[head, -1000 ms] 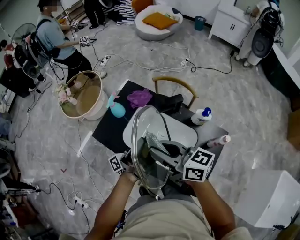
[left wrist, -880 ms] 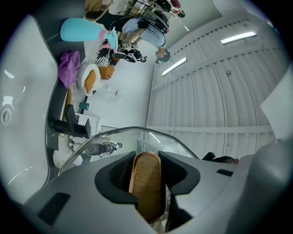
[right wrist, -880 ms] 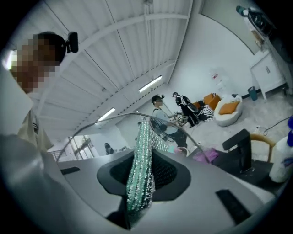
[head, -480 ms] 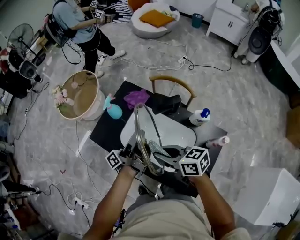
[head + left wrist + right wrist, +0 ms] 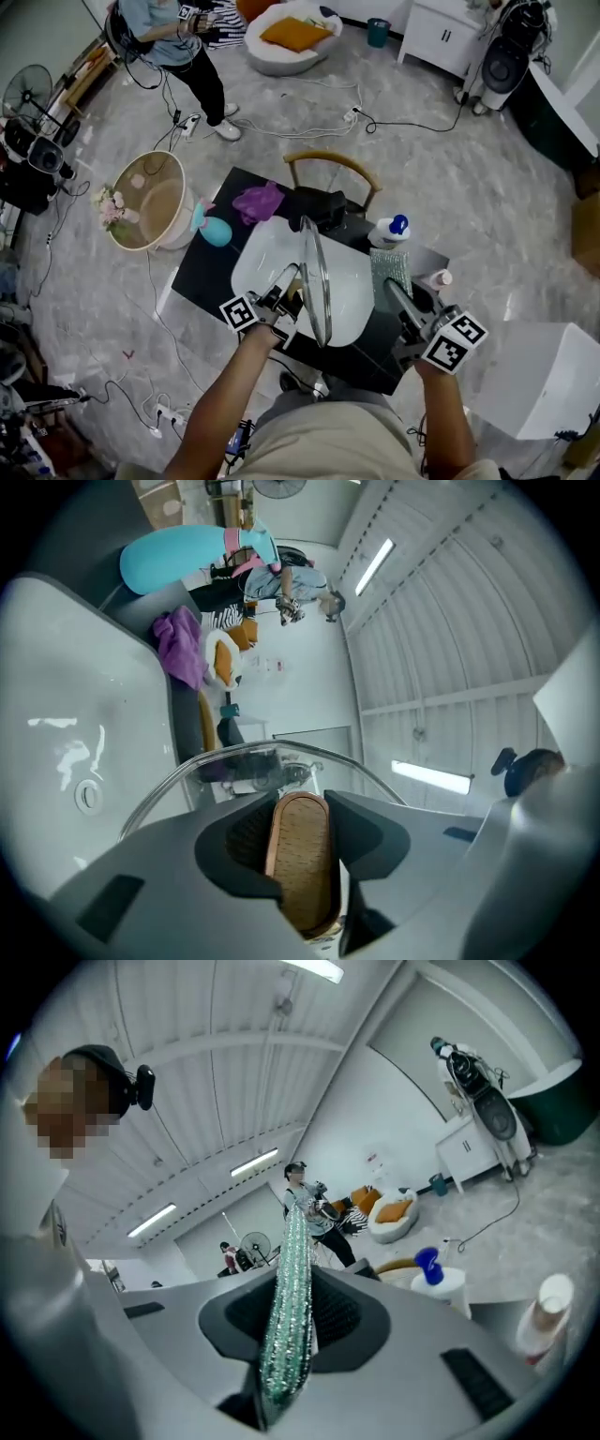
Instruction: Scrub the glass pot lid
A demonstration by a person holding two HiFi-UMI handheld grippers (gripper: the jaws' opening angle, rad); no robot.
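The glass pot lid [image 5: 316,272] stands on edge over the white basin [image 5: 267,258]. My left gripper [image 5: 292,292] is shut on its wooden knob [image 5: 300,855]. The lid's clear rim [image 5: 253,758] arches just beyond my left gripper [image 5: 302,808] in the left gripper view. To the lid's right, apart from it, my right gripper [image 5: 396,292] is shut on a silvery-green scrub pad [image 5: 391,270]. In the right gripper view the pad [image 5: 289,1297] stands upright between the jaws of my right gripper [image 5: 291,1288].
The basin sits on a black table [image 5: 211,267]. A white bottle with a blue cap [image 5: 389,232] and a pink-capped bottle [image 5: 438,278] stand at the right. A purple cloth [image 5: 256,201], a teal thing [image 5: 214,232], a chair [image 5: 328,169], a round basket [image 5: 145,202] and a white box [image 5: 539,380] surround it.
The right gripper has swung the pad off the lid and out to the right. The left gripper has sunk and turned the lid edge-on over the basin.
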